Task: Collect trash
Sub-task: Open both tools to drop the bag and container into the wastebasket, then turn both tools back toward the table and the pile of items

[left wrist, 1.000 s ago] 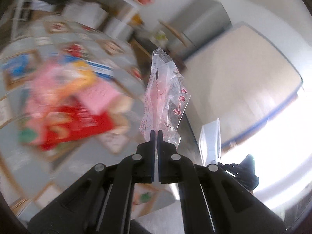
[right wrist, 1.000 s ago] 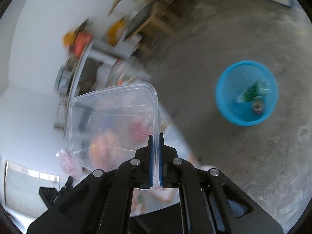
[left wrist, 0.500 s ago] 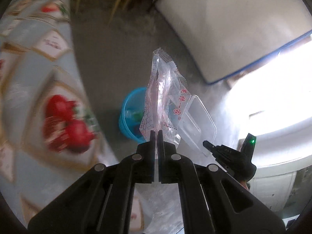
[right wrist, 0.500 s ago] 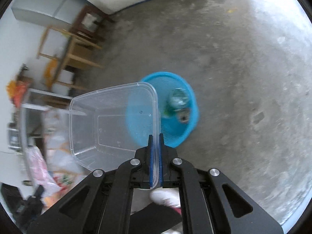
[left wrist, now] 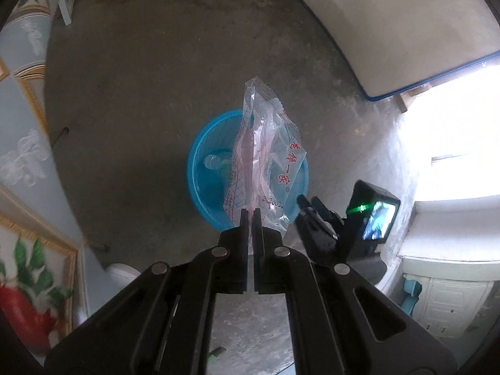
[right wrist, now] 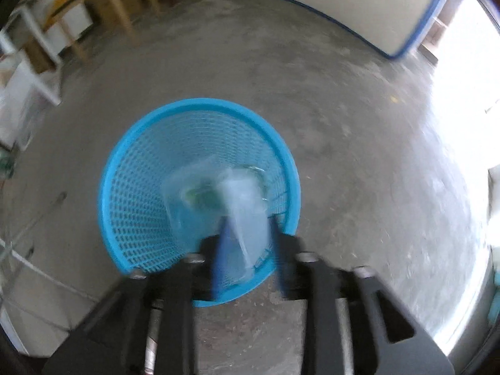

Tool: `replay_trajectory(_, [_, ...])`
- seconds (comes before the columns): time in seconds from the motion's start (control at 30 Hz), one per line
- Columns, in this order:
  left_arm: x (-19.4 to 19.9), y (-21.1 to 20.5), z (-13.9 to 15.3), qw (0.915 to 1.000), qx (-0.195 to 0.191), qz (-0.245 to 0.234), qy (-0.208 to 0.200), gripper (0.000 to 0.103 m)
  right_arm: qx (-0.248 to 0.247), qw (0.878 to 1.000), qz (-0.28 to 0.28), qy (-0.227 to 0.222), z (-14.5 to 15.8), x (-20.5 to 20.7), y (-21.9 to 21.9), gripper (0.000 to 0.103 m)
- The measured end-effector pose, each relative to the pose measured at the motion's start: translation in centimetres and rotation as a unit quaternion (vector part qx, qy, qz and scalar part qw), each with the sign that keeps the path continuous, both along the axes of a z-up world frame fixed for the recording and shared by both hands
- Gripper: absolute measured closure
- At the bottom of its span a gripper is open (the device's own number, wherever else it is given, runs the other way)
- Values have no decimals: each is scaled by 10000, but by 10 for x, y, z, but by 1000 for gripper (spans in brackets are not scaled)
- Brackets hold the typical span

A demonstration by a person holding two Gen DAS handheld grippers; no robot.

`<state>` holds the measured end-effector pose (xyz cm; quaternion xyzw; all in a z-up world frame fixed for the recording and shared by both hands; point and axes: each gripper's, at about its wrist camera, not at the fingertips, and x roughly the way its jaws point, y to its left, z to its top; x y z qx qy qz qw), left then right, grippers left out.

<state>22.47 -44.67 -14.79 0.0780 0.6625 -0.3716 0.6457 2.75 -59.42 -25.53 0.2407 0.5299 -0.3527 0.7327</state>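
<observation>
My left gripper (left wrist: 250,214) is shut on a clear plastic wrapper (left wrist: 265,162) with red print and holds it upright above the blue mesh basket (left wrist: 203,187) on the floor. My right gripper (right wrist: 247,243) is open over the basket's (right wrist: 140,187) near rim. The clear plastic container (right wrist: 237,206) is blurred, loose between the jaws and dropping into the basket. A bottle (left wrist: 215,161) lies in the basket. The right gripper (left wrist: 307,207) also shows in the left wrist view beside the basket.
Bare concrete floor (right wrist: 343,109) surrounds the basket. A patterned tablecloth (left wrist: 22,156) hangs at the left. A board with a blue edge (left wrist: 406,31) leans on the far wall. Wooden furniture legs (right wrist: 118,9) stand at the back left.
Both grippers have moved over the basket. My right gripper has opened and let go of the clear container, which falls into the basket. The left still holds the wrapper.
</observation>
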Motion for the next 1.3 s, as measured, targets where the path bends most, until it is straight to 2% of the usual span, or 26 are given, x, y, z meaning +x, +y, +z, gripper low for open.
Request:
replay_trajectory(0.07, [-2, -2, -7, 10000, 92, -31, -5, 102, -164, 9998, 23, -112, 5, -7, 1, 57])
replay_trajectory(0.13, [-3, -10, -10, 9999, 168, -28, 13, 102, -33, 9988, -43, -489, 12, -21, -5, 52])
replay_trajectory(0.4, [0, -48, -30, 9996, 215, 16, 155, 100, 315, 9907, -742, -1092, 25, -88, -25, 52])
replay_trajectory(0.43, [2, -55, -33, 9996, 153, 25, 241, 94, 339, 9903, -787, -1096, 24, -95, -25, 51])
replay_trajectory(0.5, [5, -60, -35, 9995, 102, 60, 278, 66, 438, 9894, -887, -1068, 20, -108, -24, 50])
replay_trajectory(0.53, [5, -61, -31, 9996, 92, 178, 175, 48, 462, 9892, -906, -1058, 17, -113, -22, 50])
replay_trajectory(0.57, [4, -59, -25, 9997, 7, 249, 85, 45, 472, 9889, -929, -1055, 16, -118, -21, 50])
replay_trajectory(0.67, [-2, -53, -3, 9995, -265, 158, 48, 44, 487, 9879, -982, -1101, 16, -134, -16, 50])
replay_trajectory(0.87, [-14, -14, 65, 9950, -936, 161, -317, 39, 505, 9862, -1053, -1173, 26, -156, -2, 50])
replay_trajectory(1.0, [-25, 22, 111, 9881, -1384, 143, -651, 33, 412, 9853, -1048, -1282, 40, -166, 6, 50])
replay_trajectory(1.17, [-44, 84, 155, 9766, -1665, 207, -1349, 23, 235, 9867, -825, -1379, 65, -163, 21, 50])
replay_trajectory(1.3, [-59, 133, 173, 9680, -1844, 278, -1676, 19, 51, 9873, -574, -1478, 92, -153, 37, 39])
